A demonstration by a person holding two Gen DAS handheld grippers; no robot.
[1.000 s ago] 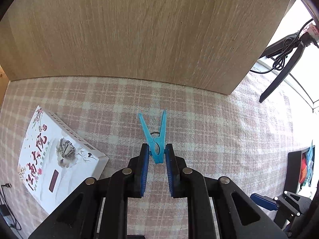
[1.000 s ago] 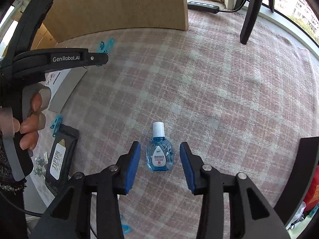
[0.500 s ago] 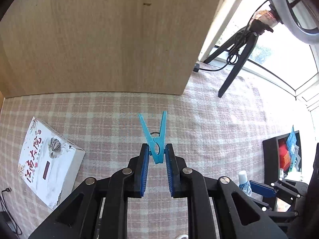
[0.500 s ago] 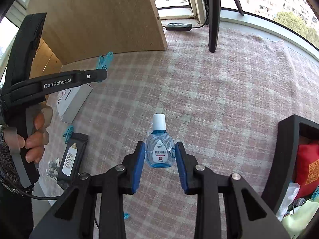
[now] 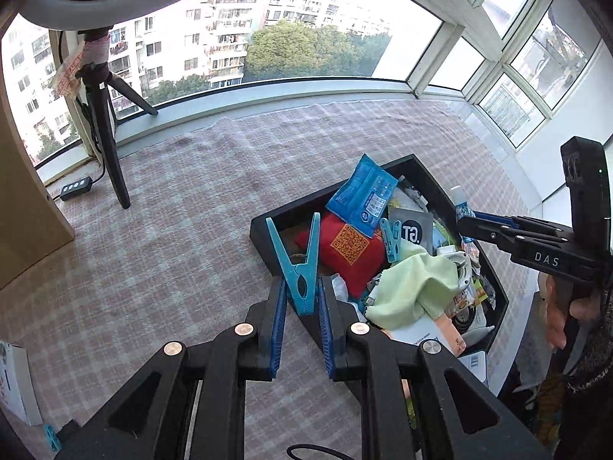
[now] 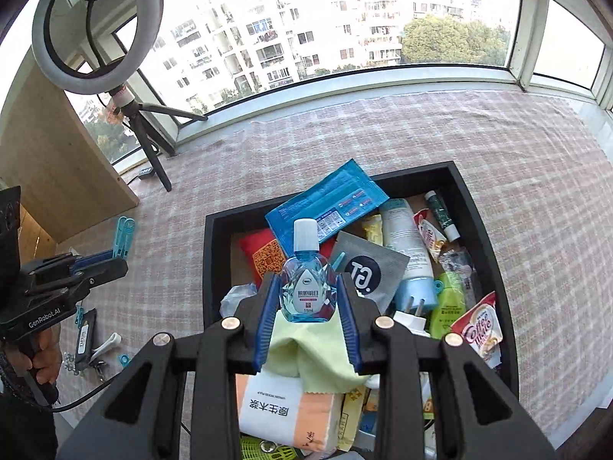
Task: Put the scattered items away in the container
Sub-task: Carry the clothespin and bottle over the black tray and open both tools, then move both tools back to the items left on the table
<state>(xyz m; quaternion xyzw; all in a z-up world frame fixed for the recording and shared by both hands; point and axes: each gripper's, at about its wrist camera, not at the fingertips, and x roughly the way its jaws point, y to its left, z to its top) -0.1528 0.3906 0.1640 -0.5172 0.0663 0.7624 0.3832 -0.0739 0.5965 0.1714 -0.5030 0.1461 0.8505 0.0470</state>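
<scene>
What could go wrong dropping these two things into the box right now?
The box is heaped high, so the eye drop bottle in the right tool may roll off the green cloth. The clothespin in the left tool sits over the box's corner and could land outside.

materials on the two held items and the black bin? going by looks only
Blue clothespin in the left gripper: opaque matte moulded plastic, probably, with ridged jaws. Eye-drop bottle in the right gripper: clear faceted blue-tinted plastic, likely, glossy highlights, white cap, printed label. Black container: matte, thick straight walls; plastic, painted wood or board, cannot tell which.
</scene>
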